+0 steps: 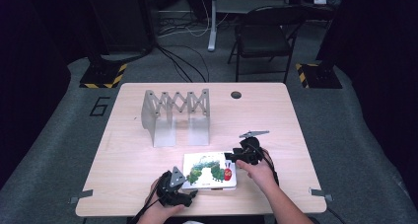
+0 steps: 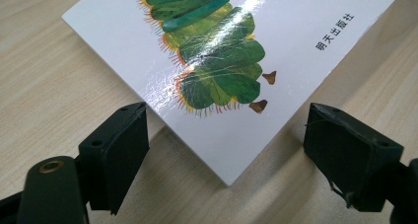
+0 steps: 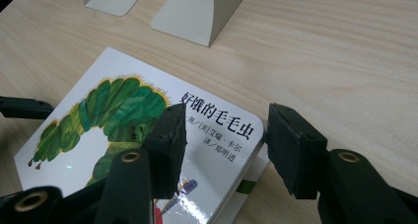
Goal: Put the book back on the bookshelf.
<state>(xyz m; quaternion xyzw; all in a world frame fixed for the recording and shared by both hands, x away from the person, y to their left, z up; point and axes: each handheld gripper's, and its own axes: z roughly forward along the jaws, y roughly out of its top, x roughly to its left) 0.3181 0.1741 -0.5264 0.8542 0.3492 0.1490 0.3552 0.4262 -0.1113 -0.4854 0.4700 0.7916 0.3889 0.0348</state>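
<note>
A white picture book [image 1: 209,170] with a green caterpillar on its cover lies flat near the table's front edge. My left gripper [image 1: 186,193] sits at the book's near left corner. In the left gripper view its jaws [image 2: 227,135] stand wide apart, with that corner of the book [image 2: 222,61] between them and untouched. My right gripper [image 1: 230,157] is at the book's far right corner. In the right gripper view its jaws [image 3: 226,130] straddle that rounded corner, one over the cover [image 3: 113,115] and one just past the edge, with a gap showing between them.
A grey metal expanding book rack [image 1: 175,115] stands on the wooden table [image 1: 271,115] behind the book, and its feet [image 3: 197,12] are seen in the right gripper view. A cable hole [image 1: 236,94] is at the back edge. A folding chair [image 1: 266,31] stands beyond the table.
</note>
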